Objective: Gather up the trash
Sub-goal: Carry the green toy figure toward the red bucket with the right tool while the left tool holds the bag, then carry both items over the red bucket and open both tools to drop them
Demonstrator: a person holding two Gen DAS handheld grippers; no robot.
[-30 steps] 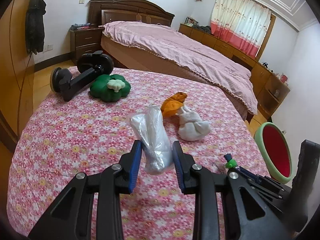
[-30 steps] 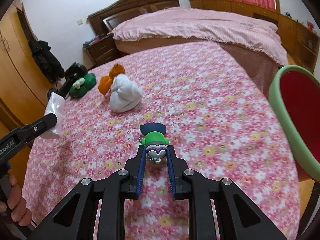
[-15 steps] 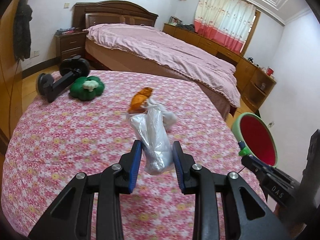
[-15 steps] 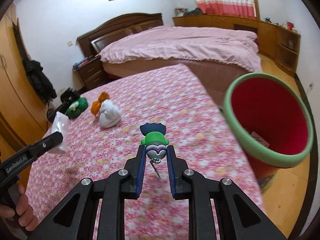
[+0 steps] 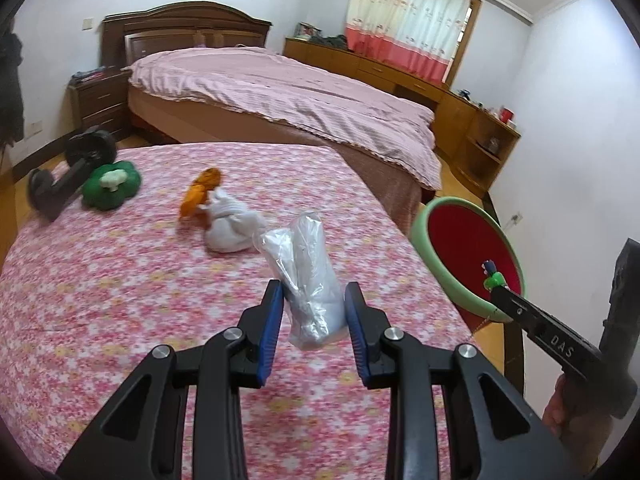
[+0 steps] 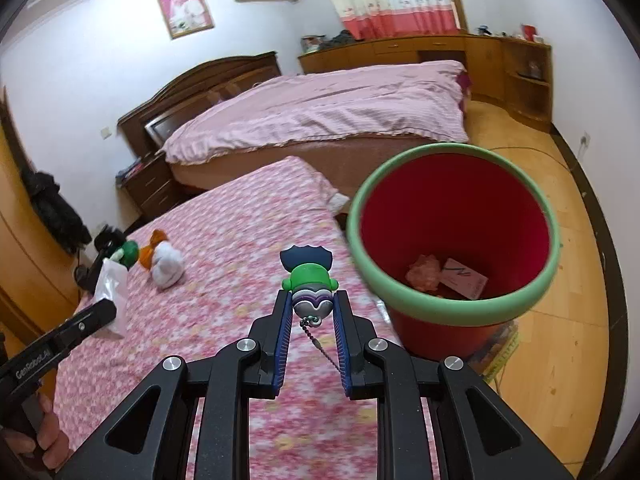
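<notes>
Bin (image 6: 452, 308) has slid to right-centre. We see right gripper (image 6: 312, 308) pinching glossy figurine (image 6: 310, 284), left gripper (image 5: 314, 304) clamping crinkled bag (image 5: 308, 276); only right view shows bin's scraps.

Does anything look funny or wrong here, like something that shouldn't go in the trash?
Yes. The right gripper is carrying a little toy figure keychain toward the red bin, which holds scraps of paper. A toy looks odd as trash. The left gripper holds a crumpled plastic bag, which fits.
</notes>
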